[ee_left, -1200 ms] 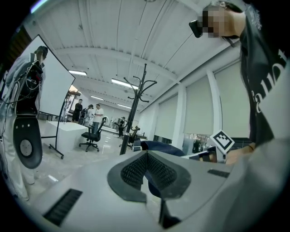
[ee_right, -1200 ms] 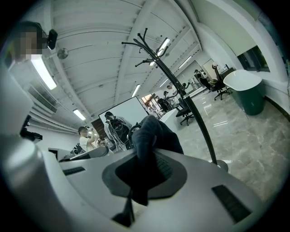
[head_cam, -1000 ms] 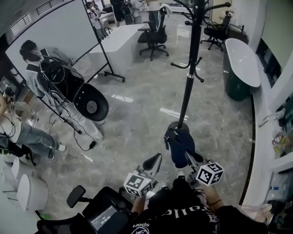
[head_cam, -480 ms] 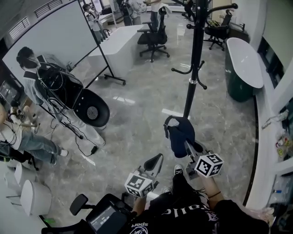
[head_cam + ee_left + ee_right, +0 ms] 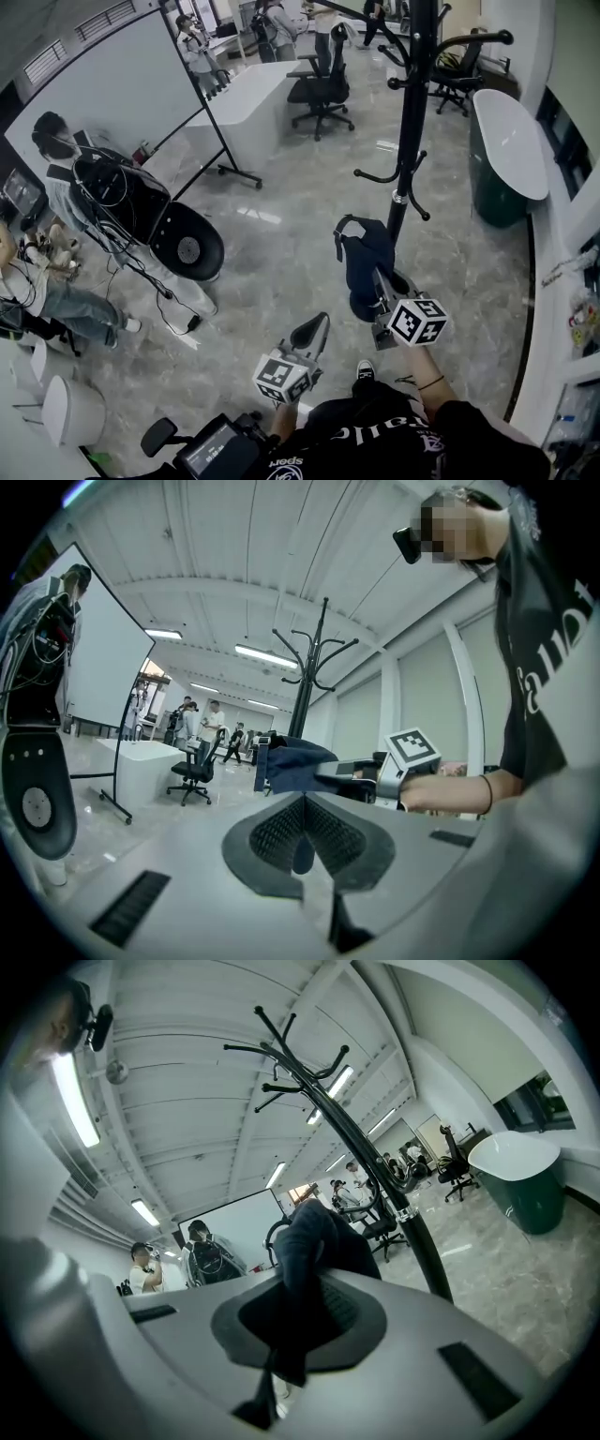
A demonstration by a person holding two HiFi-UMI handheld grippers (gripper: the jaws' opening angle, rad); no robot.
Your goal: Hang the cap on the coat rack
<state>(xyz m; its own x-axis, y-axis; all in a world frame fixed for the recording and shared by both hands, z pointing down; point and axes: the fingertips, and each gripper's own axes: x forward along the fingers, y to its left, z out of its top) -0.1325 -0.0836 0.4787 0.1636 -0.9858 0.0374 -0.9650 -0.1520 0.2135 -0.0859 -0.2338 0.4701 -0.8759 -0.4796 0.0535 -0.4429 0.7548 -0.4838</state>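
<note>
A dark navy cap (image 5: pixel 366 261) hangs from my right gripper (image 5: pixel 379 283), which is shut on its fabric and holds it up in front of the black coat rack (image 5: pixel 410 141). The cap hides the rack's base; the lower hooks (image 5: pixel 380 175) stick out just above it. In the right gripper view the cap (image 5: pixel 314 1241) is pinched between the jaws, with the rack's pole (image 5: pixel 375 1171) rising behind it. My left gripper (image 5: pixel 313 332) hovers lower left, shut and empty. In its own view the pads (image 5: pixel 281 829) meet, and the cap (image 5: pixel 292 761) and rack (image 5: pixel 314 667) show ahead.
A whiteboard on a wheeled stand (image 5: pixel 122 75) and a white counter (image 5: pixel 248 94) stand at the back left, with office chairs (image 5: pixel 319 84) behind. A green tub with a white top (image 5: pixel 506 141) is right of the rack. People (image 5: pixel 61 164) with cabled gear stand left.
My right gripper has carried the cap upward and closer to the rack's pole. The head view has tilted up, showing more of the upper hooks. The left gripper stays low.
</note>
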